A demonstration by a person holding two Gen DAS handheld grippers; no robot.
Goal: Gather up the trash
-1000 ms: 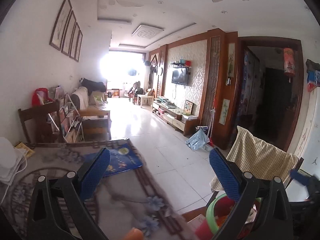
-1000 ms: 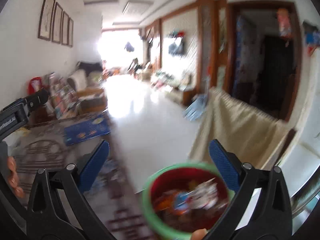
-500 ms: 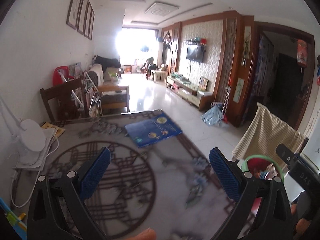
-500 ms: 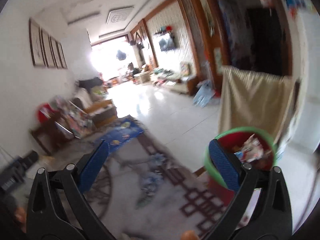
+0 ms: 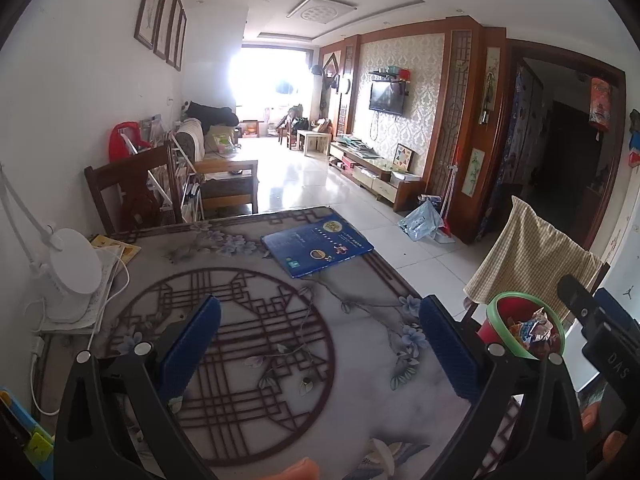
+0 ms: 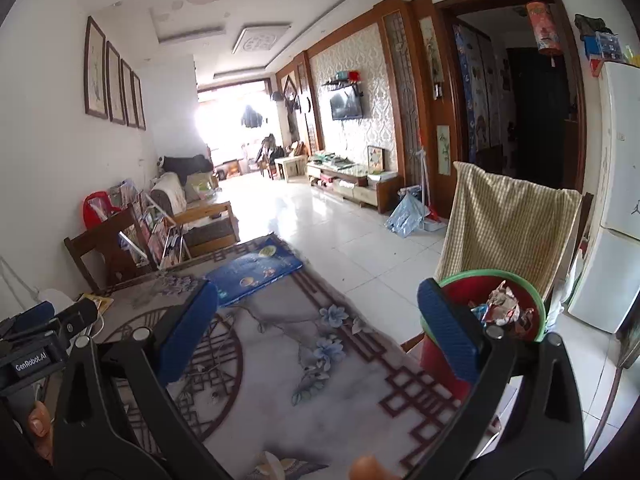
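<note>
Patterned table (image 5: 256, 344) (marbled) bears blue book (image 5: 316, 242), lamp (image 5: 70, 276).

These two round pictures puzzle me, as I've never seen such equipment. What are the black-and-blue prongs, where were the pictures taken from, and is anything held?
A person carries one handheld tool per hand, each with a camera looking along its tongs. The left tongs and the right tongs both stand open, holding nothing. Below them is a patterned table with a blue book and a white lamp on it. Off the table's right edge stands a red bin with a green rim, holding crumpled wrappers.
</note>
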